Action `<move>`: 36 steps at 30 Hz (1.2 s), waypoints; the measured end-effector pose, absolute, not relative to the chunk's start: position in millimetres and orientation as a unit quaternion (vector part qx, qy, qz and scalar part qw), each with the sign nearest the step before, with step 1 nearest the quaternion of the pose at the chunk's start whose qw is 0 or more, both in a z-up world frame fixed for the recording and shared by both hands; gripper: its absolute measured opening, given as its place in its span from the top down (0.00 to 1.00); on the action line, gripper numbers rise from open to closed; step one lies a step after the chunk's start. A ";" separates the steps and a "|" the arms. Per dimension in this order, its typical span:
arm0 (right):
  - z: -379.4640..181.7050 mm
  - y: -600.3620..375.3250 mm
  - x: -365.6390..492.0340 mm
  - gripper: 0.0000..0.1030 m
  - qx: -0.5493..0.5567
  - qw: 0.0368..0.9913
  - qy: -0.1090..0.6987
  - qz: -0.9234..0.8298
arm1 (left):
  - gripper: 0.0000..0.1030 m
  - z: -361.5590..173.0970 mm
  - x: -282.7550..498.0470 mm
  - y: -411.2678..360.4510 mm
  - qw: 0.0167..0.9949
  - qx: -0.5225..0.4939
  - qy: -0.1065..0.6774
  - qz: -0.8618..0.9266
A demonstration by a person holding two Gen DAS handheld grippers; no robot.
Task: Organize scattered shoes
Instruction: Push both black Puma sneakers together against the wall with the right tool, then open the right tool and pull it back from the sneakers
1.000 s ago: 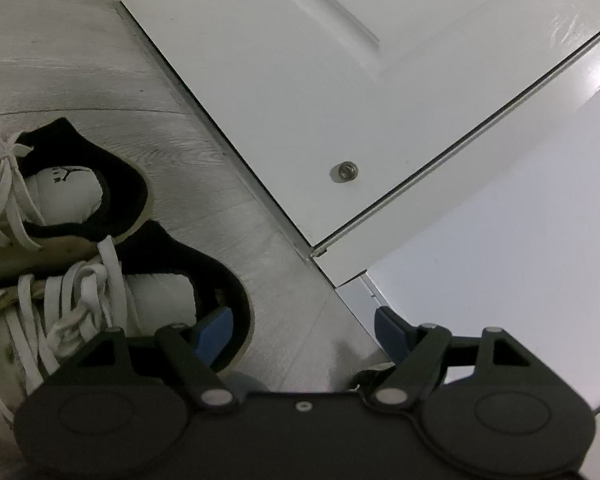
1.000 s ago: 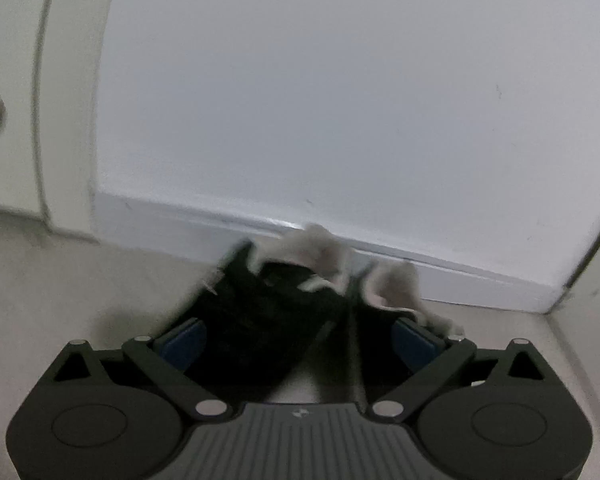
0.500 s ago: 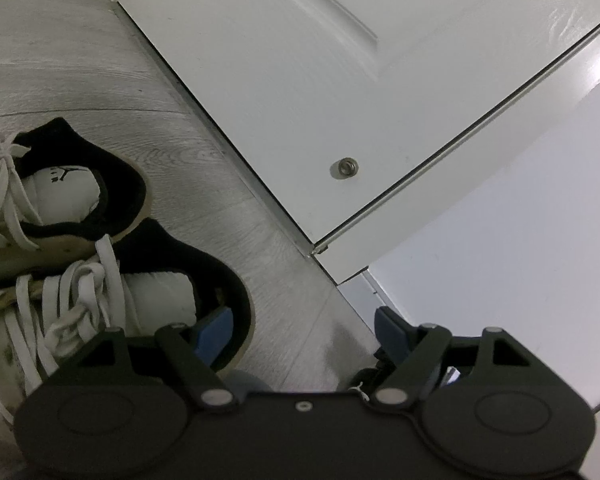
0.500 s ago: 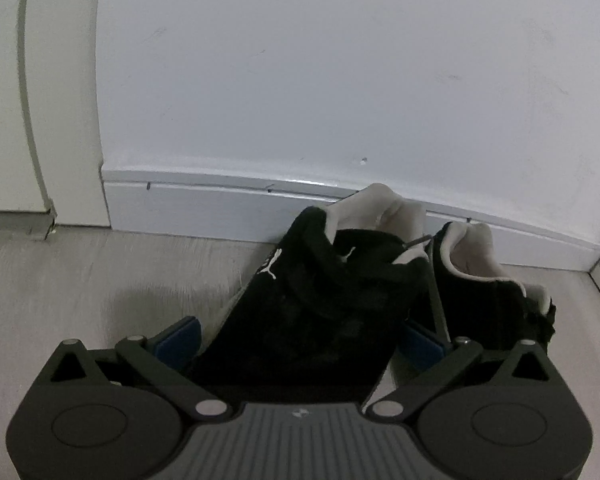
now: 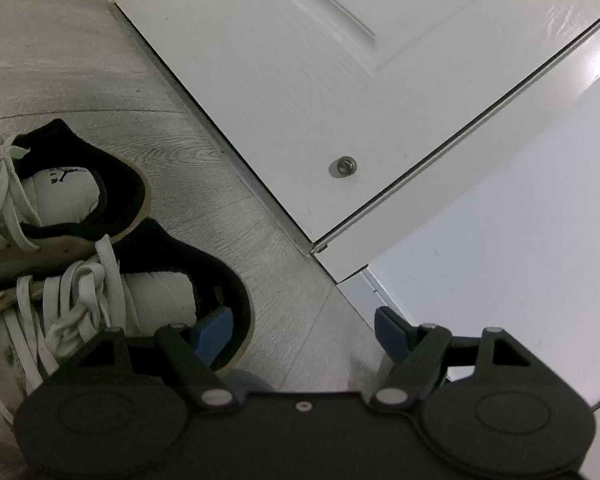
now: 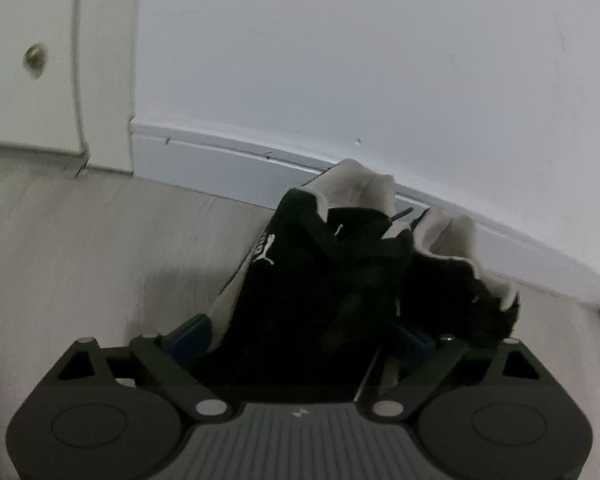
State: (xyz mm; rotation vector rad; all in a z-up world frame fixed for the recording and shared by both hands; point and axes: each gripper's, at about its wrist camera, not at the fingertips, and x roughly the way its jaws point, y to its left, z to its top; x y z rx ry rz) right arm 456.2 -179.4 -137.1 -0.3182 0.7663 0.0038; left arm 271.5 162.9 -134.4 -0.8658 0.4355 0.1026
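Black shoe (image 6: 320, 280) clamped in right gripper (image 6: 304, 332), second black shoe (image 6: 456, 280) beside it by baseboard (image 6: 220, 164); left gripper (image 5: 302, 326) released, near white sneakers (image 5: 100, 288).

Two pairs of shoes on the floor.

I see two white sneakers with black collars and white laces lying side by side, the farther sneaker (image 5: 60, 196) touching the nearer sneaker (image 5: 140, 292). In my right view a black shoe (image 6: 312, 280) with pale lining leans by its partner (image 6: 460, 280), heels seemingly against the baseboard.
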 end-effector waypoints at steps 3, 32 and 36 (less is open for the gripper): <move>-140.0 -174.0 445.9 0.10 -0.209 0.915 0.345 0.013 | 0.24 -134.1 271.1 163.0 0.883 -0.417 0.209 0.049; -114.4 -347.3 425.6 0.13 0.151 0.922 0.357 0.000 | 0.22 -127.1 280.4 131.4 0.922 -0.314 0.226 0.021; -82.2 -338.1 370.3 0.07 0.111 0.949 0.294 -0.030 | 0.18 -121.4 282.6 108.8 0.940 -0.242 0.239 0.001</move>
